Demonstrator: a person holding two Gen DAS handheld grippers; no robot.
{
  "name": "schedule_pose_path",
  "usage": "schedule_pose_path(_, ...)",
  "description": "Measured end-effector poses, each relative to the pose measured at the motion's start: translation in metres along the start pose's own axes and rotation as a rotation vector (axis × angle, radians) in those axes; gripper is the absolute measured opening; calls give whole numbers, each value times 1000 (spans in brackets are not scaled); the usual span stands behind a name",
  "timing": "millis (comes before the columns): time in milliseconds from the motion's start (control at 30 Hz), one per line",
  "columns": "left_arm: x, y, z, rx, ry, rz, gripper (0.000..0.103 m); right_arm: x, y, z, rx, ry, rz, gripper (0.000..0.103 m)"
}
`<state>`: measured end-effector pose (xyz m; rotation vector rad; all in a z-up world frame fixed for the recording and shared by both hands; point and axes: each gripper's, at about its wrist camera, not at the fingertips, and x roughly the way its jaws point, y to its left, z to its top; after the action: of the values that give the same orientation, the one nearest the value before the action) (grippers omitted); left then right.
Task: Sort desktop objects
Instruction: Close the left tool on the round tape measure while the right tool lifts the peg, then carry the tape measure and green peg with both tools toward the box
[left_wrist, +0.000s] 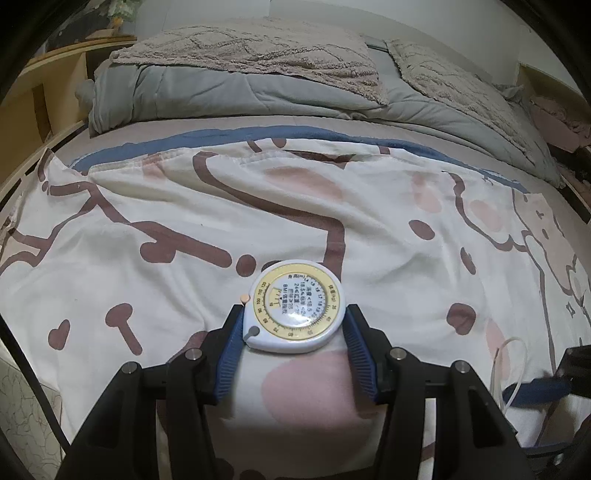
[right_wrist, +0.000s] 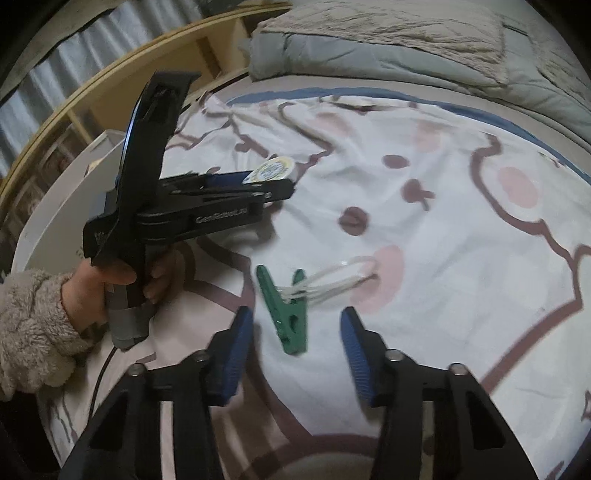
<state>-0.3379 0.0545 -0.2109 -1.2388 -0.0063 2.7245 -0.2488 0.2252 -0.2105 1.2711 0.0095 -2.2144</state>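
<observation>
Left wrist view shows the left gripper (left_wrist: 295, 332) clamped on a round white tape measure (left_wrist: 293, 308) with a yellow dial, its blue pads pressed against both sides of the case at lower centre of the frame. The right wrist view confirms it from the side: the tape measure (right_wrist: 271, 170) sits between the left gripper's fingers at upper left of centre, held just above the patterned blanket (right_wrist: 443, 229) rather than resting on it, as far as I can tell.

The right gripper (right_wrist: 295, 332) stands wide apart and empty — its fingers bracket a green clothespin (right_wrist: 290, 317) lying on the blanket at lower centre, without touching it. A clear loop of thin cord or tubing (right_wrist: 336, 277) runs through the clothespin's jaw end and trails toward the right.

My reading is that the sort is at an early or middle stage: one item is picked up but not yet placed, one is about to be grasped, and no filled bin is visible. A white container (right_wrist: 74, 192) at the left edge of the right wrist view may be the destination, though its inside is hidden.

Count — one tape measure, one green clothespin, one clear loop, two grippers, one white container.
</observation>
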Motion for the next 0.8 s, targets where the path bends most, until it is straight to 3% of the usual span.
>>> schedule_pose_path(100,0,0,0,1,2,2,54,8,5,4,-19,8,5,42)
schedule_pose_path(267,3,3,1,-16,13,14,61,13,5,9,-8,9,14,28)
schedule_pose_path(533,9,2,9,-20,42,27,63,11,6,7,-11,10,16,27)
schedule_pose_path(633,7,1,8,-15,38,17,57,9,8,7,-10,10,16,27)
schedule_pose_path(800,2,3,8,-23,31,20,57,1,10,8,-13,-1,0,27)
